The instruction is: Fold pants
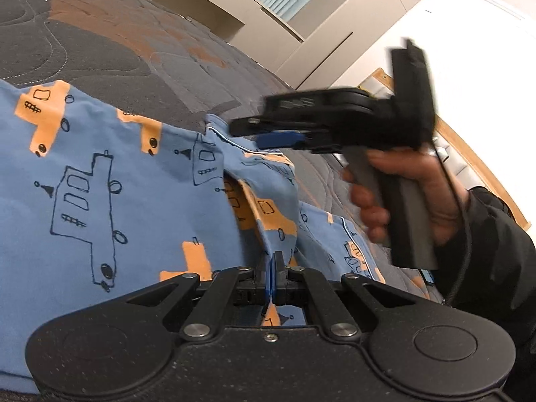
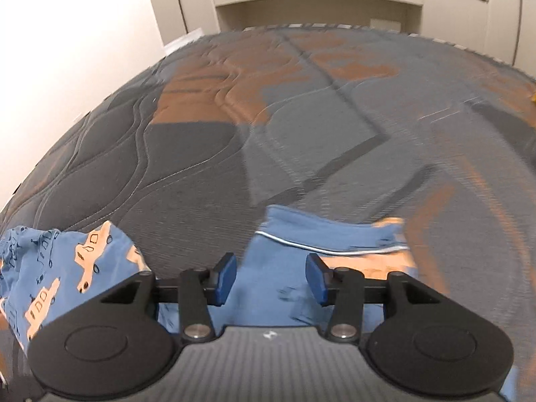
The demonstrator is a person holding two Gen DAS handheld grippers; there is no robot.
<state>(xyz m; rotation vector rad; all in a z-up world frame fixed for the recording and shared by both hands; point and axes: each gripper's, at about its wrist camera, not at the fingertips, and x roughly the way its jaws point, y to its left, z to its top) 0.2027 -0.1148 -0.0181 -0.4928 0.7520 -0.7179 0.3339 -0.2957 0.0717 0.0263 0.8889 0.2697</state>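
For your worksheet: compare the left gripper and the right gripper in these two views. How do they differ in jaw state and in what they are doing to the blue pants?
The left gripper has its jaws shut, pinching a fold of the blue pants; the right gripper has its jaws apart, gripping nothing. The left gripper's image is sharp, while the right gripper appears blurred, raised above the cloth. Both share black bodies and blue pads, and both work over the quilted bed cover.

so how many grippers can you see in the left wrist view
2. The left gripper is at the bottom centre, shut on the pants. The right gripper is held in a hand at the right, above the pants.
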